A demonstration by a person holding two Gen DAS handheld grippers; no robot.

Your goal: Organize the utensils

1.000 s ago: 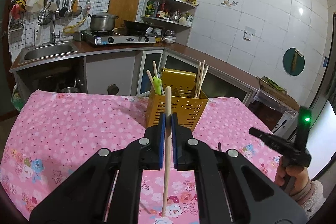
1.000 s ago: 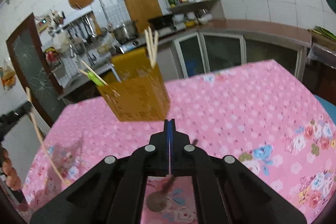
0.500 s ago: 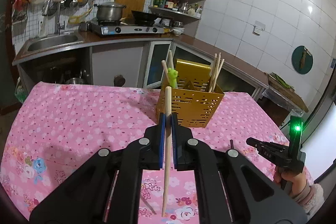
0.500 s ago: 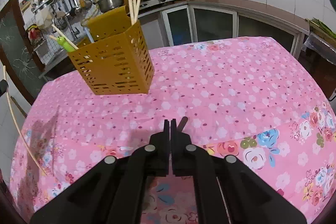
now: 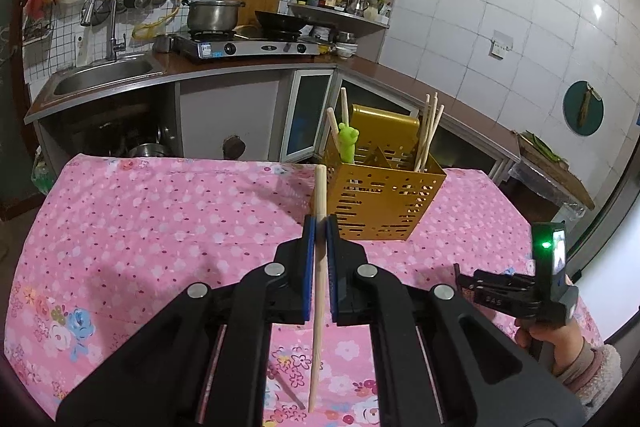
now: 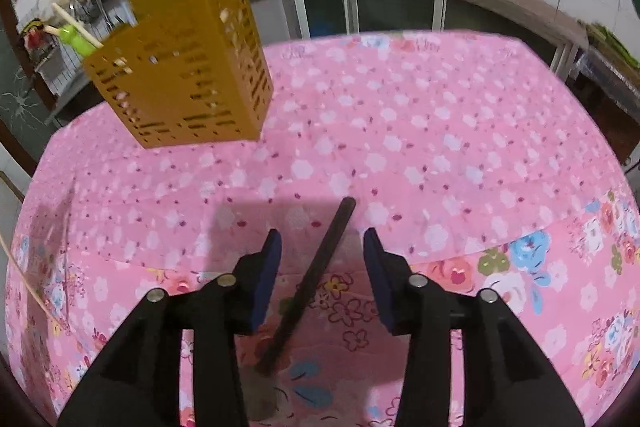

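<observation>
My left gripper (image 5: 319,223) is shut on a pale wooden chopstick (image 5: 317,259) held upright, in front of and left of the yellow perforated utensil holder (image 5: 382,203). That holder (image 6: 188,79) has several chopsticks and a green-handled utensil (image 5: 347,145) in it. My right gripper (image 6: 322,247) hangs low over the pink flowered tablecloth (image 6: 420,147), its jaws opening, with a dark-handled spoon (image 6: 316,279) lying on the cloth between them, untouched by the pads. In the left wrist view the right gripper (image 5: 476,281) shows at the right, in a person's hand (image 5: 560,343).
The table's far edge (image 5: 200,159) meets a kitchen counter with a sink (image 5: 104,79), a stove (image 5: 248,45) and a pot (image 5: 214,13). In the right wrist view the held chopstick (image 6: 24,279) slants along the left edge. Bare cloth stretches right of the holder.
The right gripper tilted down and sank toward the cloth, and its jaws went from shut to apart around the spoon's handle. The left gripper drifted left of the holder, still holding the chopstick.
</observation>
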